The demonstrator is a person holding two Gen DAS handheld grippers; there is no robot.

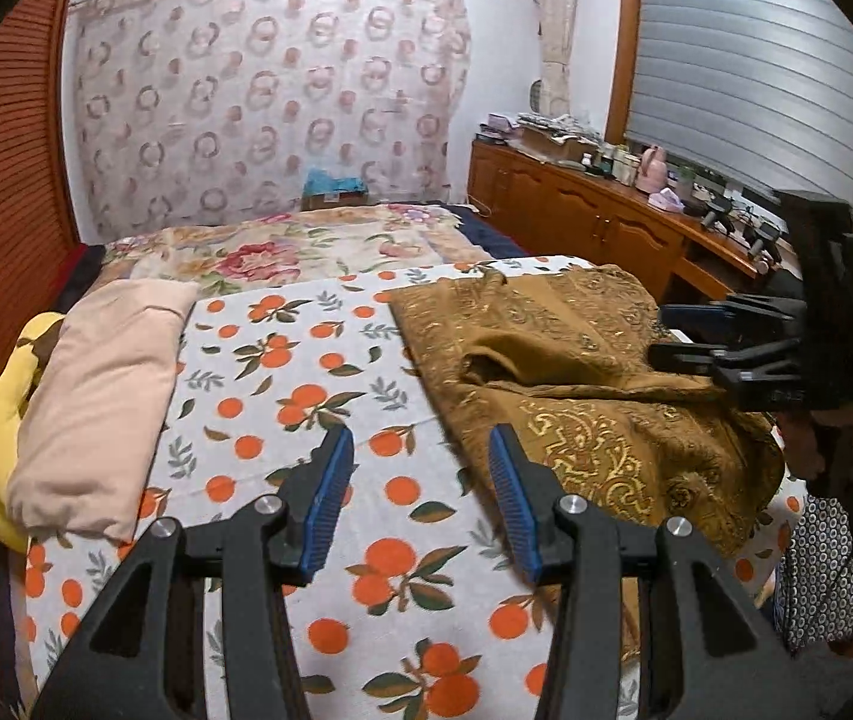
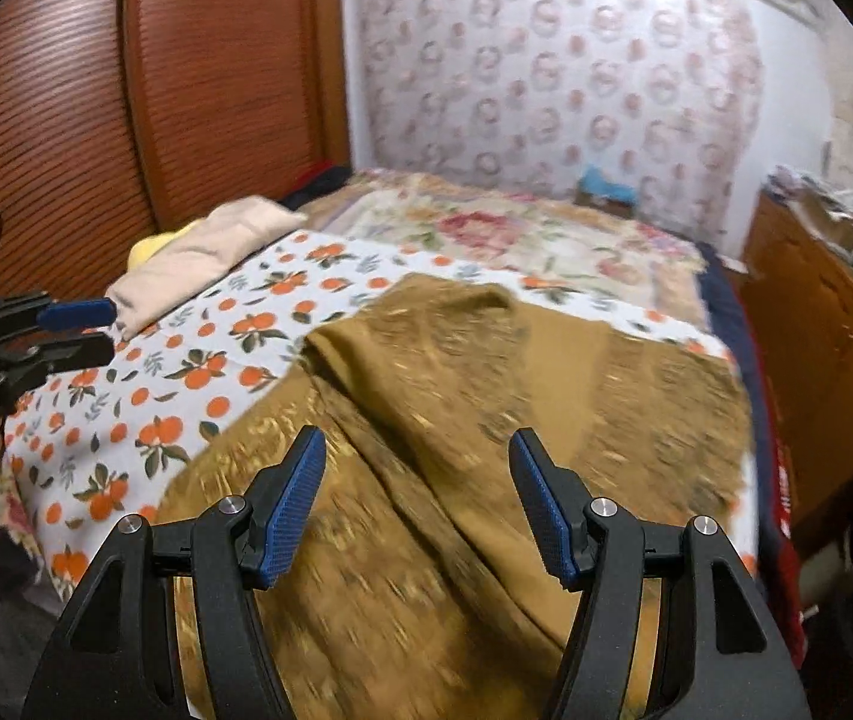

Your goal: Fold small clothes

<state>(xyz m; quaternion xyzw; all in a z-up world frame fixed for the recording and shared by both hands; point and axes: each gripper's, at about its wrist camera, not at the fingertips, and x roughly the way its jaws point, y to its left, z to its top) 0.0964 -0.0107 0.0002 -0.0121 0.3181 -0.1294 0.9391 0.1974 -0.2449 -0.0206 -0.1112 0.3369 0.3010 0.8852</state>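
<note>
Spread over the bed is a white sheet printed with oranges [image 1: 282,408], seen first from the left wrist. On its right part a rumpled mustard-brown cloth with gold embroidery [image 1: 594,396] is laid. A pale pink pillow [image 1: 96,408] rests at the sheet's left edge. Beyond the sheet, a ring-patterned curtain [image 1: 264,90] is hung. The left gripper [image 1: 420,480] is held with jaws apart above the sheet.

From the right wrist, the right gripper [image 2: 420,480] is seen with jaws apart above the blurred brown cloth; a louvred wooden door [image 2: 144,90] stands left of the sheet.
</note>
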